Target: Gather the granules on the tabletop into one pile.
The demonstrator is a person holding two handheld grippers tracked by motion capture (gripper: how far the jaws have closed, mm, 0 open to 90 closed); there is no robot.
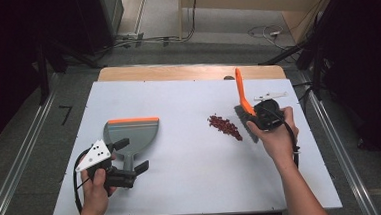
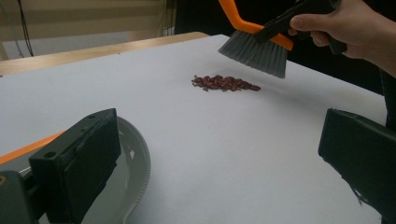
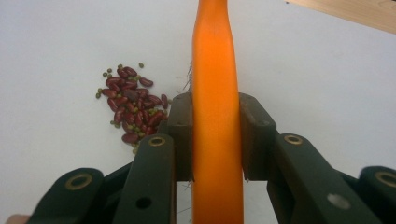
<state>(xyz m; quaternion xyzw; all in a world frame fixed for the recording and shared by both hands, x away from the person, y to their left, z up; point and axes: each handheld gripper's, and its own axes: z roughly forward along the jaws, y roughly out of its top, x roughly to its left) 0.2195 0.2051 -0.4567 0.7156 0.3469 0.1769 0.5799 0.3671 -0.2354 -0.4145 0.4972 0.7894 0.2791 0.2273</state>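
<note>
A grey dustpan (image 1: 132,133) with an orange lip lies left of centre on the white board (image 1: 193,177), handle toward me. My left gripper (image 1: 131,154) stands open, one jaw on either side of that handle without pressing it. In the left gripper view the left gripper (image 2: 219,154) has wide-apart jaws, with the dustpan (image 2: 126,177) at the lower left. A small pile of red and green beans (image 1: 225,127) (image 2: 224,83) (image 3: 133,109) lies right of centre. My right gripper (image 1: 256,114) (image 3: 217,130) is shut on the orange handle of a brush (image 1: 243,99) (image 3: 217,70). The brush's grey bristles (image 2: 254,49) hang just above the board, right of the beans.
The board rests on a wooden table (image 1: 191,71) whose edge shows at the back. Metal rails (image 1: 21,163) run along the floor on both sides. Cables (image 1: 264,32) lie on the floor beyond the table.
</note>
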